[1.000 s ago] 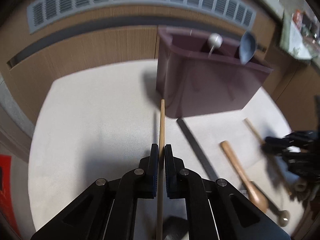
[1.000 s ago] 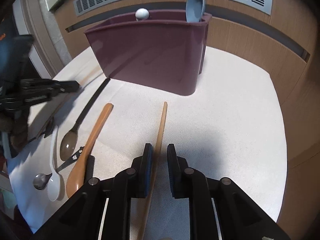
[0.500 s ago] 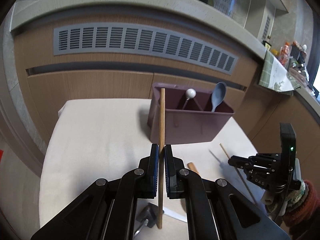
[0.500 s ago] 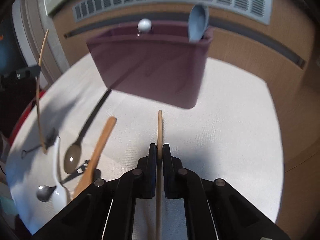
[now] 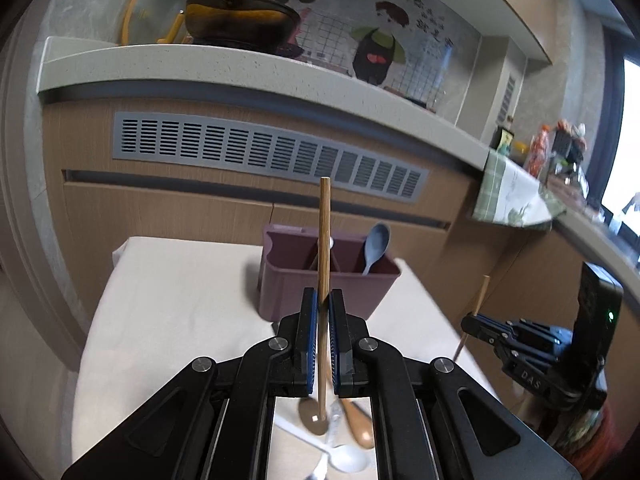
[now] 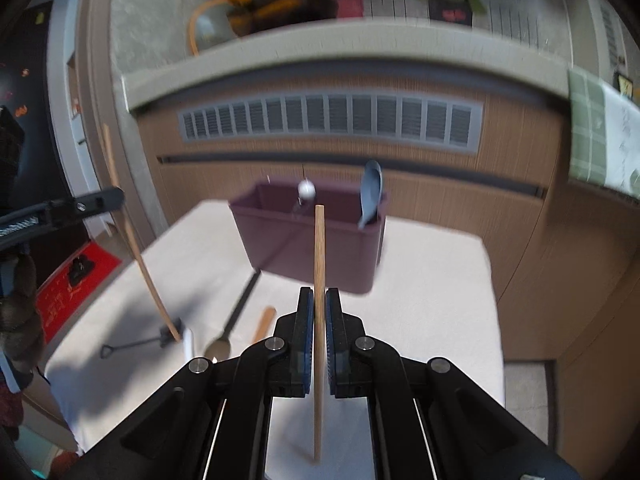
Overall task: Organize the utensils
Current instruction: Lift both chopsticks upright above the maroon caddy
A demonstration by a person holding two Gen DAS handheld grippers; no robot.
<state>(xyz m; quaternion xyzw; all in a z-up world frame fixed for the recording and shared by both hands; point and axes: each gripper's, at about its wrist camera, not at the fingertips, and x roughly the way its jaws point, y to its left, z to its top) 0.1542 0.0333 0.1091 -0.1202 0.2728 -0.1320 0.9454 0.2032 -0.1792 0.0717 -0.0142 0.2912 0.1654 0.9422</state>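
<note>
My left gripper (image 5: pixel 323 304) is shut on a wooden chopstick (image 5: pixel 324 240) and holds it upright, well above the table. My right gripper (image 6: pixel 316 304) is shut on a second wooden chopstick (image 6: pixel 319 256), also lifted. A maroon utensil holder (image 5: pixel 288 296) stands at the far side of the table with a grey-blue spoon (image 5: pixel 376 246) and a white-ended utensil (image 6: pixel 306 189) in it. The right gripper with its chopstick shows in the left wrist view (image 5: pixel 474 322); the left gripper with its chopstick shows in the right wrist view (image 6: pixel 116 196).
On the white table (image 5: pixel 168 312) lie a wooden spoon (image 5: pixel 360 428), a white spoon (image 5: pixel 346 460), a dark-handled spoon (image 6: pixel 236 312) and a small black utensil (image 6: pixel 136 345). A wood-panelled counter with a grey vent (image 5: pixel 256 152) runs behind the table.
Both grippers have risen from the table, each with a chopstick lifted clear. The right gripper closed on its chopstick about a second ago. The views now look over the holder from higher up.
</note>
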